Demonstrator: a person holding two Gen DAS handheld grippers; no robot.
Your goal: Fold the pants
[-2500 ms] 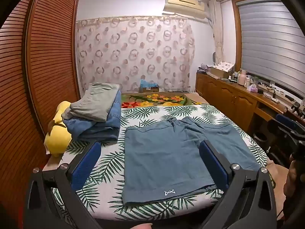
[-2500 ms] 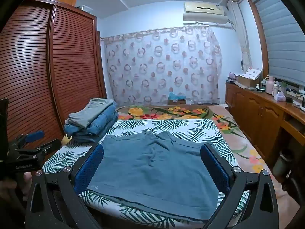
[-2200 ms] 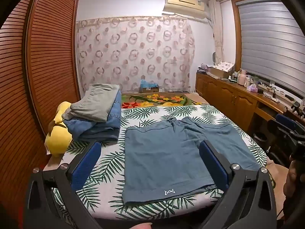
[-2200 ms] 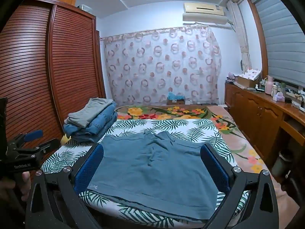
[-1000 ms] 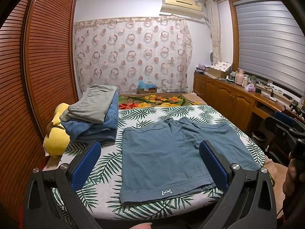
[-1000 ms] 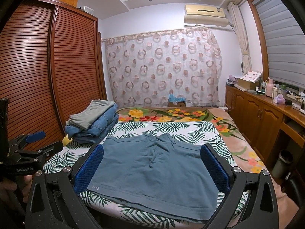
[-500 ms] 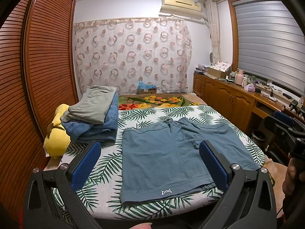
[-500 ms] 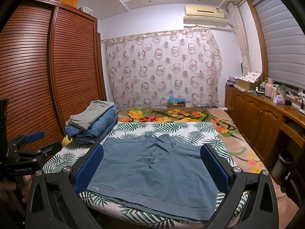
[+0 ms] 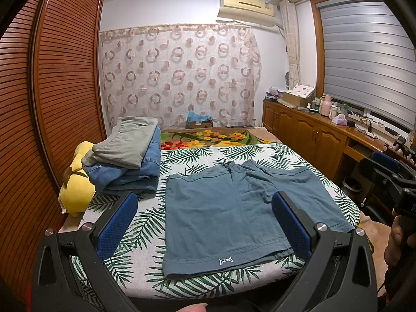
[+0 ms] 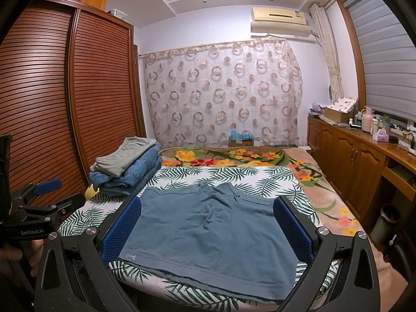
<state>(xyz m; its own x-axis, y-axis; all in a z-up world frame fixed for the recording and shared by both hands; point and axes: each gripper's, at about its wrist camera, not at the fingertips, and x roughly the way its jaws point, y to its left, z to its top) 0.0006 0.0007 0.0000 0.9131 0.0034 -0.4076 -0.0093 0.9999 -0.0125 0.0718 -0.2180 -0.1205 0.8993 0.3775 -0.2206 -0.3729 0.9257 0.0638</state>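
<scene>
- Left gripper (image 9: 205, 223): blue pads spread wide, nothing held; it is hovered above the near edge of the bed, over the left leg hem. Also seen from the right wrist view at the left edge, carried in a hand (image 10: 15, 257).
- Right gripper (image 10: 206, 227): jaws likewise released and empty, poised above the near hem. Both are probably kept clear of the cloth so a grasp point can be picked first.
- Blue shorts (image 9: 234, 208): laid flat in the middle of the palm-leaf sheet (image 9: 145, 221), hems toward the camera, waistband at the far end, small white logo at the near left hem. Right leg spread toward the bed's right edge, some creasing around the crotch. No fold made yet; task judged to be at its start.
- Flat layout presumably intended so one leg can be carried over the other along the centre seam.
- Stack of folded clothes (image 9: 130, 156): grey piece on top of denim, parked far left, well apart from the shorts, likely finished items kept out of the work area.
- Yellow plush toy (image 9: 76, 189): wedged beside the stack by the wardrobe.
- Floral blanket (image 10: 234, 157) and ring-patterned curtain (image 10: 221, 91) behind.
</scene>
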